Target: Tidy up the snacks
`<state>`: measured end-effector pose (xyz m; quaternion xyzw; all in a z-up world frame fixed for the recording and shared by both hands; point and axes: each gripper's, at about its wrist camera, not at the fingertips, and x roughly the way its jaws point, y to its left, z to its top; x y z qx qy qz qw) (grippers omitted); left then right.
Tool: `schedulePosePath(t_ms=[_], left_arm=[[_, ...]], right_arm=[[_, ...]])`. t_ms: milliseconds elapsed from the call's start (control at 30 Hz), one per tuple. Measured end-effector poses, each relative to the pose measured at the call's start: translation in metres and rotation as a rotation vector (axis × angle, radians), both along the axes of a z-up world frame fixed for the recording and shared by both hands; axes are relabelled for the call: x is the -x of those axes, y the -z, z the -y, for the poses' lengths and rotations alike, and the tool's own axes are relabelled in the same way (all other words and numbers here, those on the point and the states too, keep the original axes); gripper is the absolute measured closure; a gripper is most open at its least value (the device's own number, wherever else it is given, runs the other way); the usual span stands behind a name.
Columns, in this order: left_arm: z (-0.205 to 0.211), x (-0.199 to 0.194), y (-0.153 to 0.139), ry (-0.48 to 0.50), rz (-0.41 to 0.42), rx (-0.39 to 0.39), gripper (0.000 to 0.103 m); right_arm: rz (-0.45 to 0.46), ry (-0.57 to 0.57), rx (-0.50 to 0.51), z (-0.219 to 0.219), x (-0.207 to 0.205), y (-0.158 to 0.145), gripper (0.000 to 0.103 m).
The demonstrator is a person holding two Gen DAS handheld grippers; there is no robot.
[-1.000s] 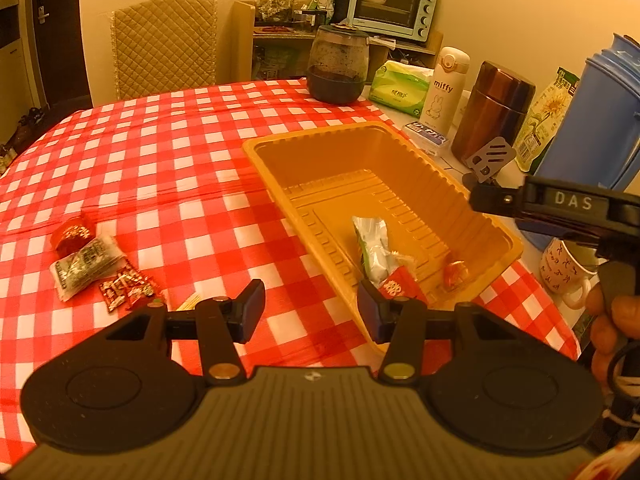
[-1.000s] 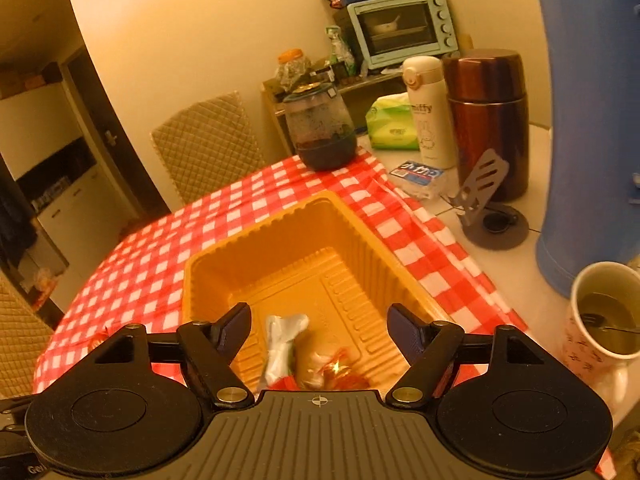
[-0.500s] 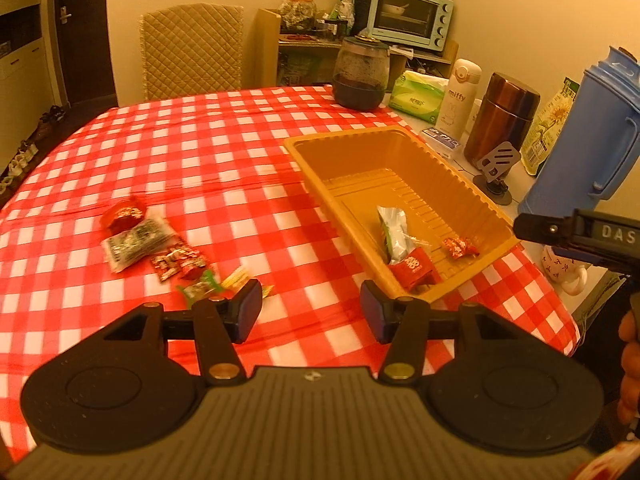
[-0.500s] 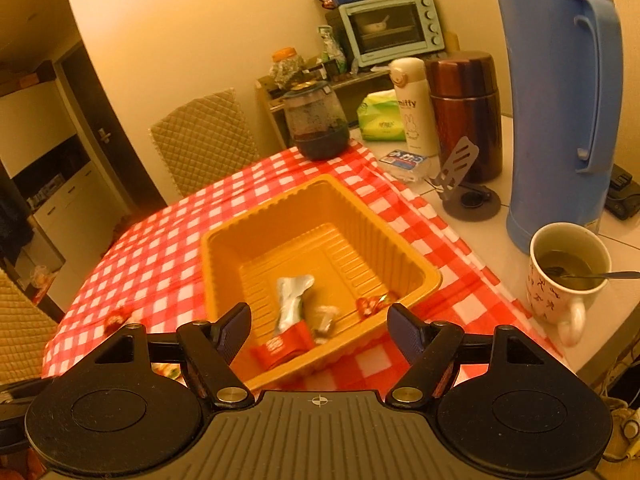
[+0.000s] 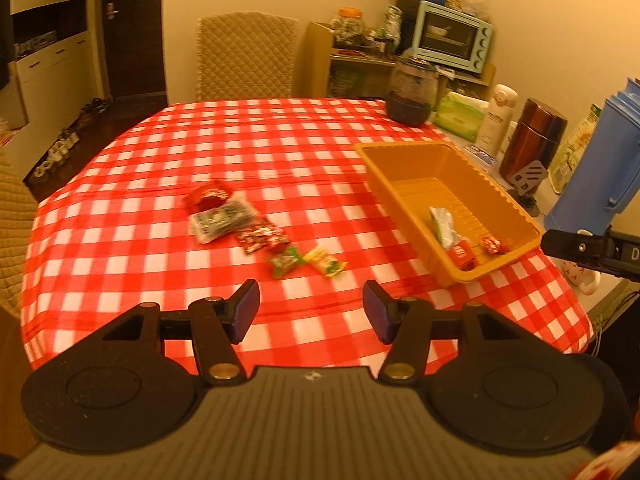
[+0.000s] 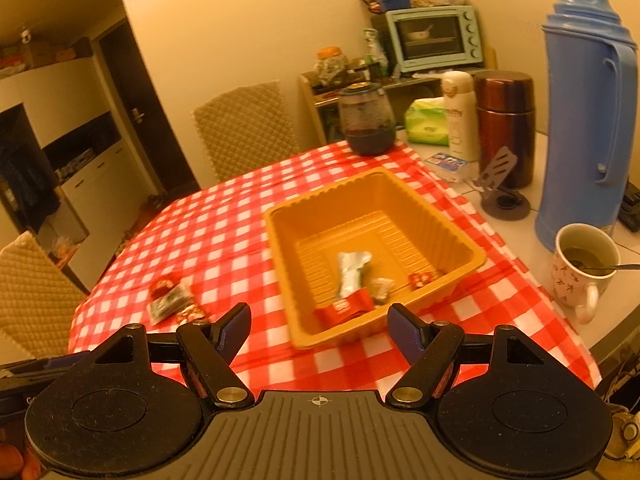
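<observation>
An orange plastic tray [image 5: 404, 156] [image 6: 472, 262] stands on the red checked tablecloth and holds a silver-green packet [image 5: 443, 226] [image 6: 352, 272], a red packet [image 5: 462, 256] [image 6: 348, 308] and a small red candy [image 5: 492, 245] [image 6: 420, 279]. Several loose snacks lie left of the tray: a red one [image 5: 208, 197], a dark packet [image 5: 222, 222], a red-white one [image 5: 262, 237], a green one [image 5: 285, 262] and a yellow one [image 5: 325, 265]. My left gripper [image 5: 310, 314] is open and empty, held back above the table's near edge. My right gripper [image 6: 320, 330] is open and empty, short of the tray.
A blue thermos [image 6: 584, 116], a mug with a spoon [image 6: 580, 270], a brown flask [image 6: 506, 120], a white bottle [image 6: 460, 120] and a dark jar [image 6: 366, 120] stand at the right and back. A padded chair [image 5: 244, 60] is behind the table.
Both grippers have pulled back and up from the tray. More of the table and the loose snacks now show. Both stay open and empty.
</observation>
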<state>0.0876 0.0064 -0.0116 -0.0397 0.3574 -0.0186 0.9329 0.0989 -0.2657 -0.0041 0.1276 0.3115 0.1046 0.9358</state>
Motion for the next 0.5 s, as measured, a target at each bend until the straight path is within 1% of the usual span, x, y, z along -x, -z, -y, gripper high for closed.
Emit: schedulePosePath(t_ms=[200,500], left_arm=[[-0.020,0.013,-0.003,-0.043,0.006,0.003,0.048],[-0.039,0.027,-0.003,-0.071,0.007,0.010,0.048]], right_arm=[[0.009,-0.048,0.017,-0.022,0.008,-0.004,0.028],[0.016,-0.095,0.051,-0.045,0.017,-0.004,0.028]])
